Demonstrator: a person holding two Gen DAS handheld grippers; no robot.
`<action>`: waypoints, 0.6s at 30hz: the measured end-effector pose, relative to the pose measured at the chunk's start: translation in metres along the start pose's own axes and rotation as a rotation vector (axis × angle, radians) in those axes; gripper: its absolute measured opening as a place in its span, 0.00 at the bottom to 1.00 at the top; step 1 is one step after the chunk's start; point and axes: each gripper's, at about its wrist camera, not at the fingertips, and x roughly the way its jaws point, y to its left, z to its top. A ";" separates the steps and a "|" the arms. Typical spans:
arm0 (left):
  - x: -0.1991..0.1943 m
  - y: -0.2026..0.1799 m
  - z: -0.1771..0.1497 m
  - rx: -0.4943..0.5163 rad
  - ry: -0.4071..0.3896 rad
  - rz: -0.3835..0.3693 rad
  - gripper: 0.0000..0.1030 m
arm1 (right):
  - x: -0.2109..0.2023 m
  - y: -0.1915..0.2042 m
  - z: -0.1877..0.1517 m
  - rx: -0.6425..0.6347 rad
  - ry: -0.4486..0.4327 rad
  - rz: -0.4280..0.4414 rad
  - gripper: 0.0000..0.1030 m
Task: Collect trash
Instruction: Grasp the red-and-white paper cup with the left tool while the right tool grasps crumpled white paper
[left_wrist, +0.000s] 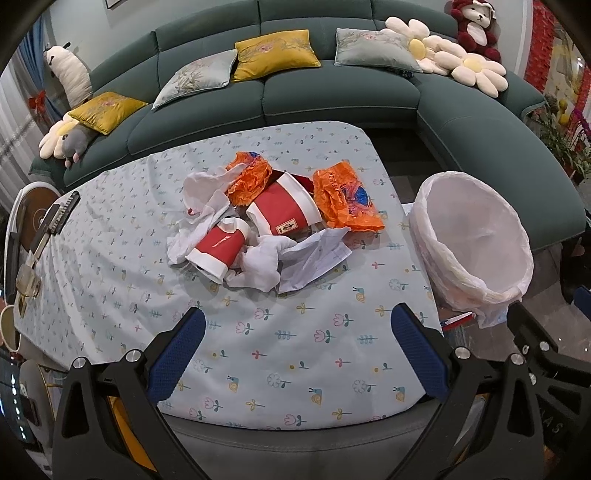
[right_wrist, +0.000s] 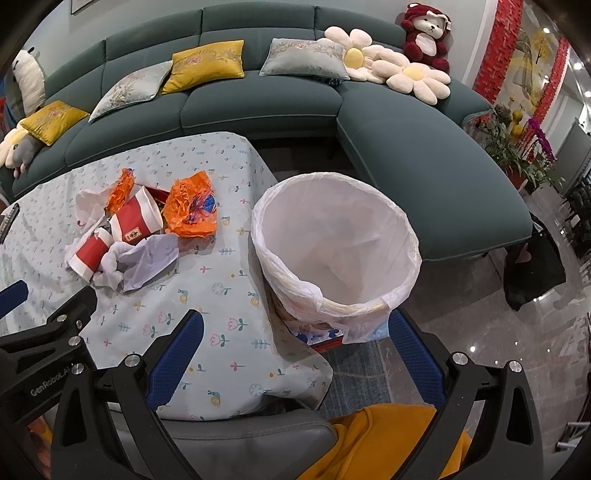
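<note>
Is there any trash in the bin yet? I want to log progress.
No. In the right wrist view the bin shows only its bare white liner inside, while the cups and wrappers lie on the table.

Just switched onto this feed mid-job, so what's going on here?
Trash collection, nothing picked up yet. Both tongs, left and right, are open and empty above the near edge of the table. The pile sits mid-table: two red paper cups, orange wrappers, crumpled white paper. The lined bin stands beside the table to the right; what shows of its inside looks empty.
</note>
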 end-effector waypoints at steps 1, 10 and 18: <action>-0.001 0.001 0.000 0.001 -0.005 0.003 0.93 | -0.001 0.000 0.001 0.001 -0.004 -0.003 0.93; 0.004 0.029 0.004 -0.063 -0.032 -0.006 0.93 | -0.002 0.012 0.012 -0.008 -0.020 -0.012 0.93; 0.032 0.082 0.005 -0.141 0.019 -0.018 0.93 | 0.023 0.045 0.029 -0.020 0.016 0.039 0.93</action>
